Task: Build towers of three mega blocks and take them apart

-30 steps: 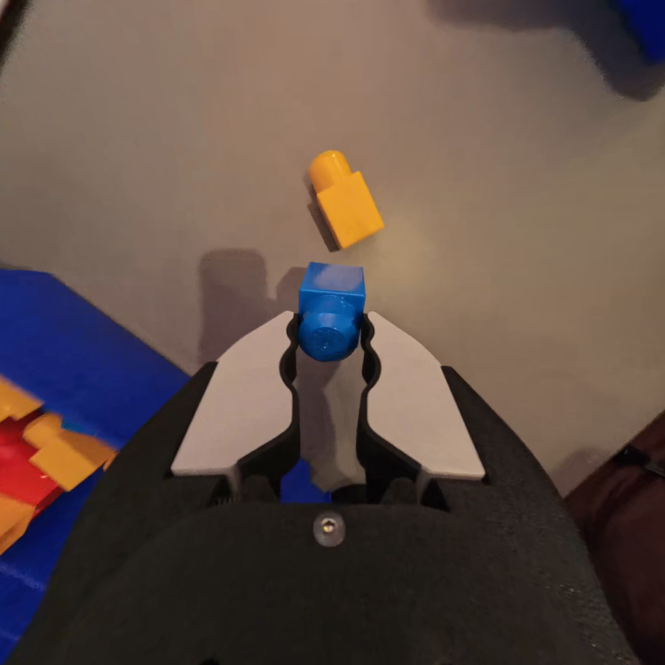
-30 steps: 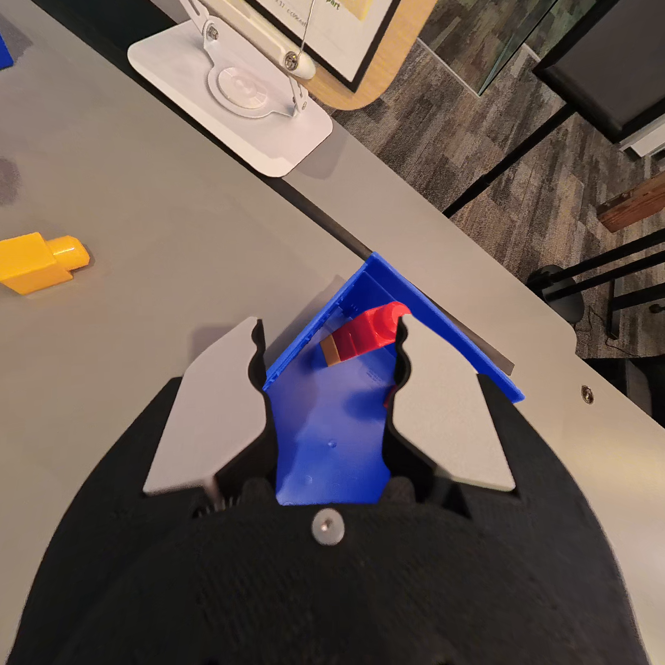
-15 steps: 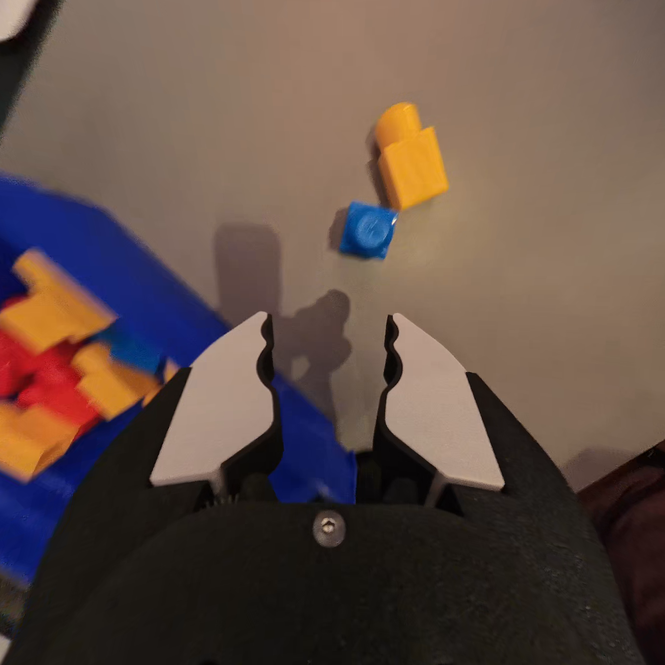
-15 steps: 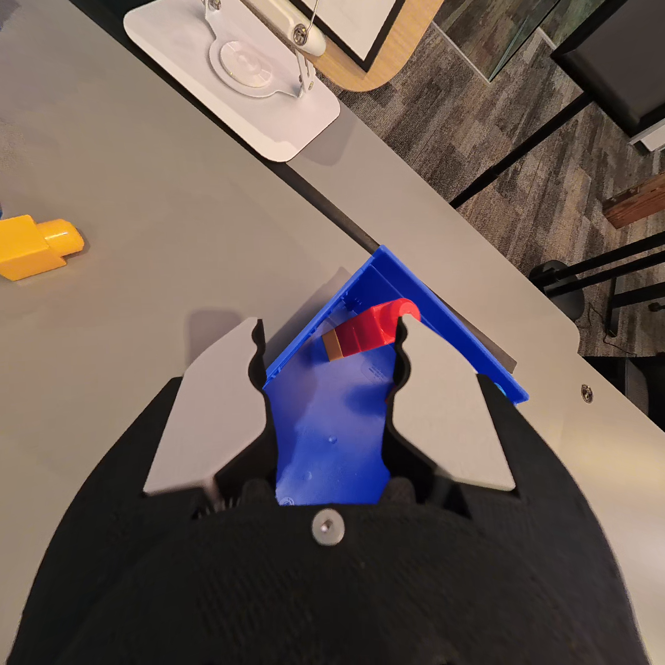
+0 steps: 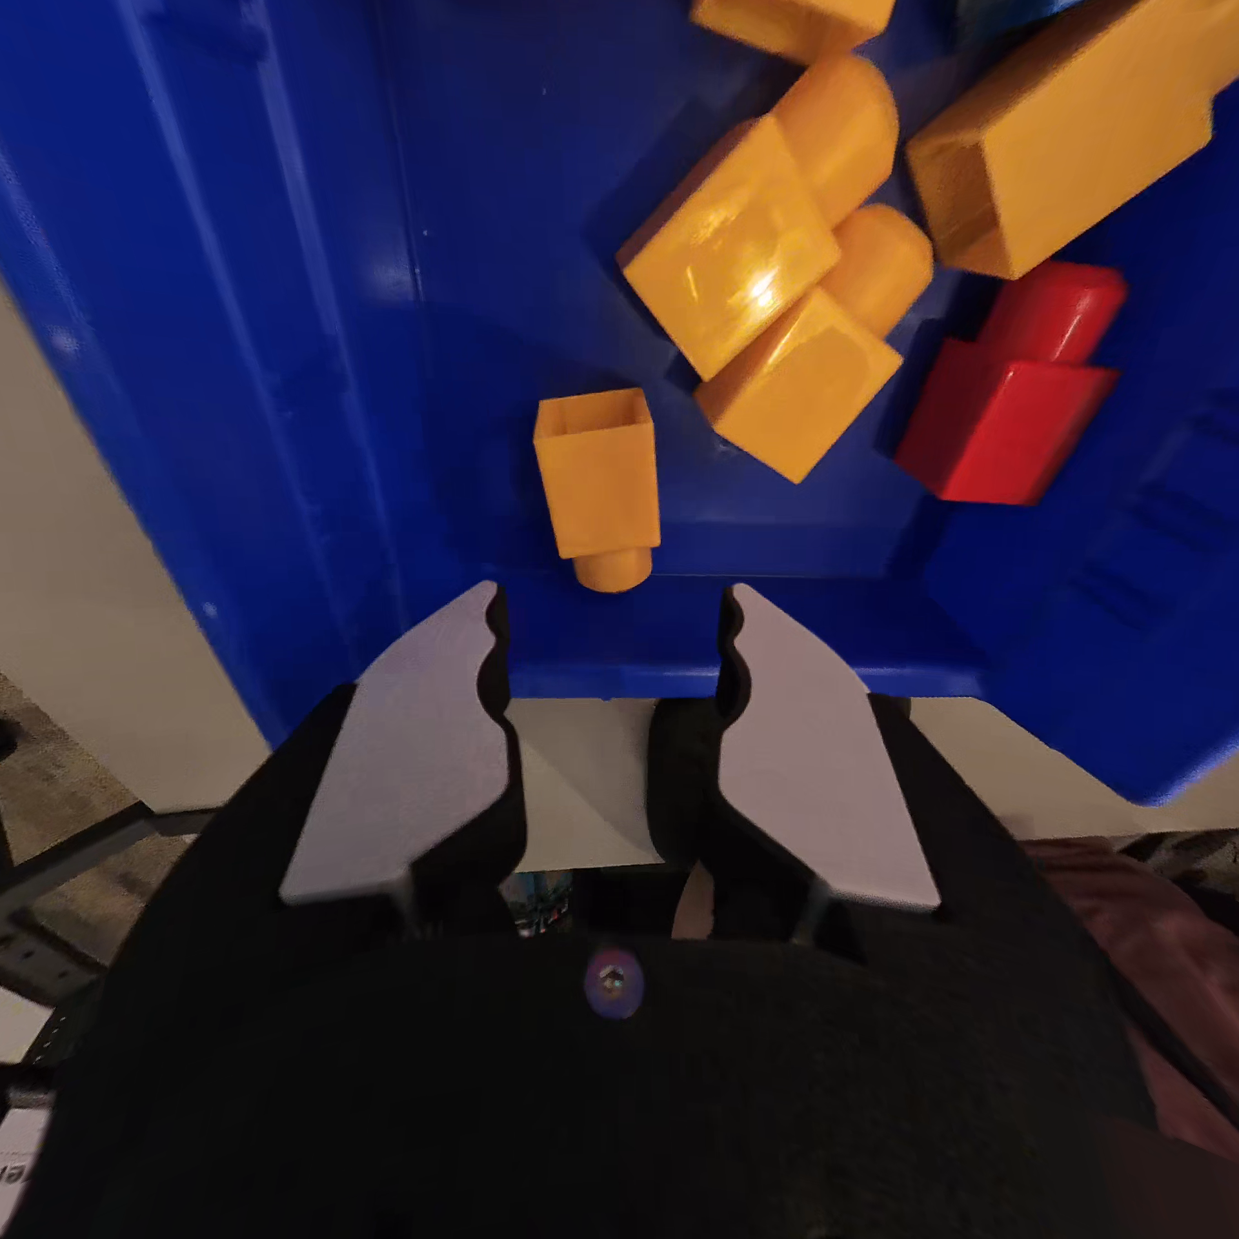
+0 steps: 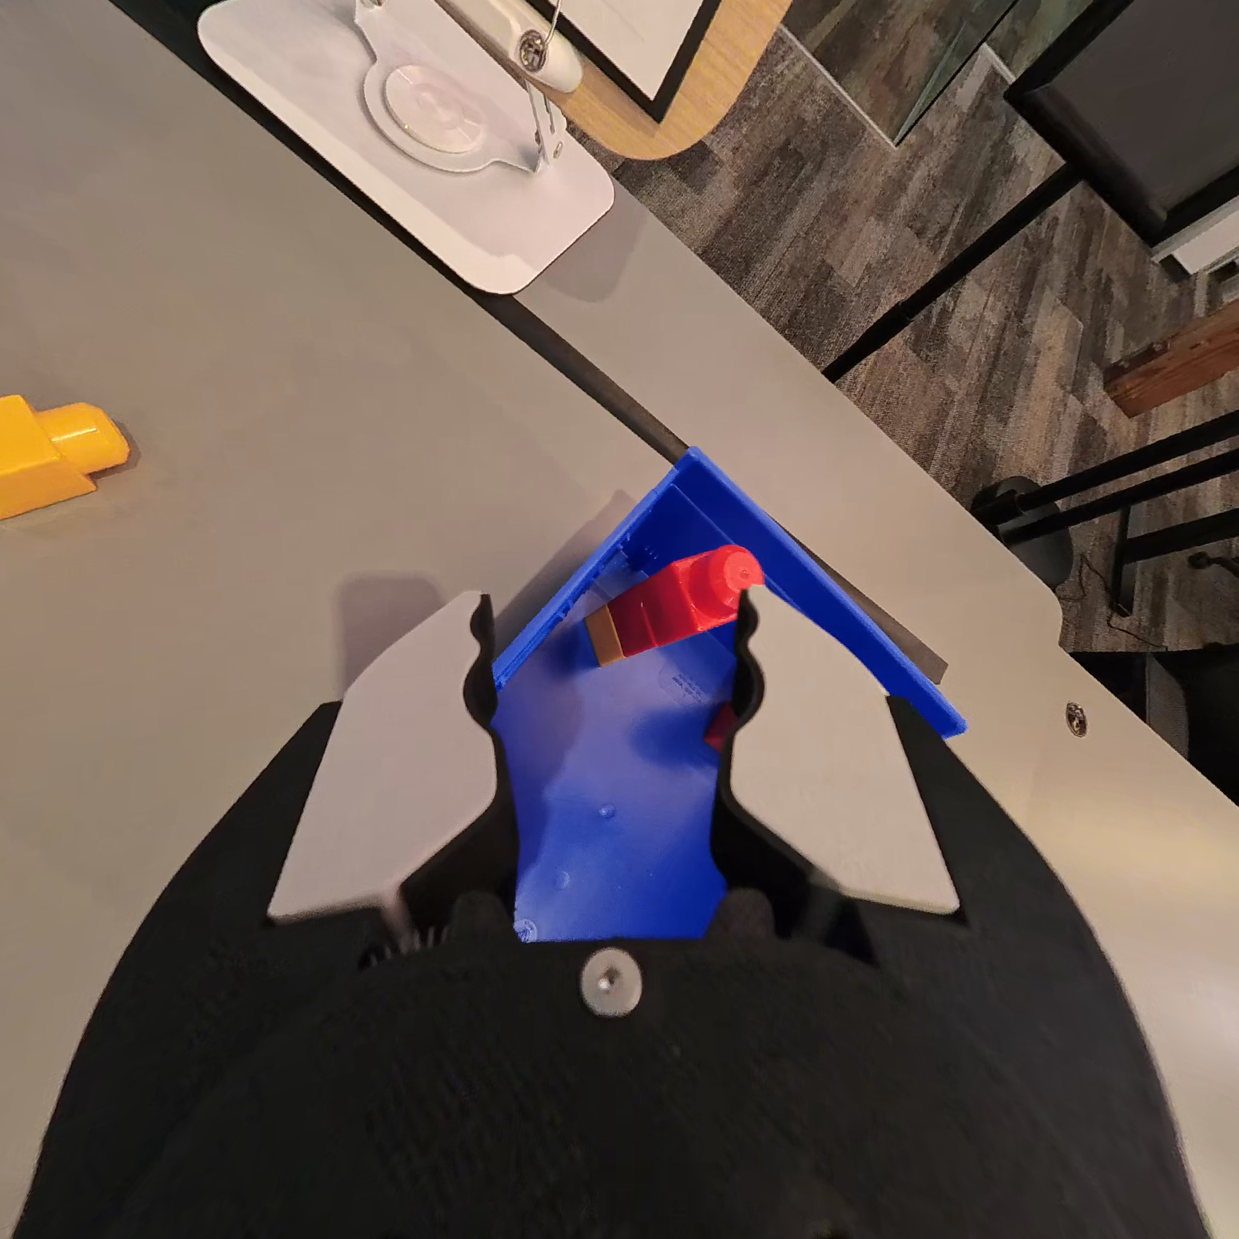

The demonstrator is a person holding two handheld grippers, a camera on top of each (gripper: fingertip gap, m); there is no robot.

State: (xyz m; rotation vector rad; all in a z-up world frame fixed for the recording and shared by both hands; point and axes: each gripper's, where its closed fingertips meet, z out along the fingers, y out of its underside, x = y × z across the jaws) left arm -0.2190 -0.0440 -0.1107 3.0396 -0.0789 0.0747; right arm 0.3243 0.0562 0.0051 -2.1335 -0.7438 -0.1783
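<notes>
My left gripper (image 5: 611, 593) is open and empty above the near edge of a blue bin (image 5: 302, 268). A yellow block (image 5: 597, 476) lies in the bin just ahead of the fingertips, stud toward me, and touches neither pad. More yellow blocks (image 5: 731, 268) and a red block (image 5: 1006, 416) lie further in. My right gripper (image 6: 615, 597) is open and empty over a blue tray (image 6: 603, 804). A short stack of red blocks (image 6: 677, 603) with a yellow one (image 6: 601, 637) at its base lies on its side in the tray's far corner, past the right fingertip.
A single yellow block (image 6: 47, 449) lies on the grey table (image 6: 302, 402) at the left of the right wrist view. A white stand base (image 6: 429, 134) sits at the table's far edge, with floor and furniture legs beyond. Another small red piece (image 6: 719, 727) shows beside the right finger. About 55 cm separates my left fingertips from my right. The small red piece (image 6: 719, 727) sits 20 cm or so from the ends of my right fingers.
My left gripper opened and let go of a blue block, leaving it on the table beside a yellow one, then swung over to the blue bin. My right gripper barely moved.
</notes>
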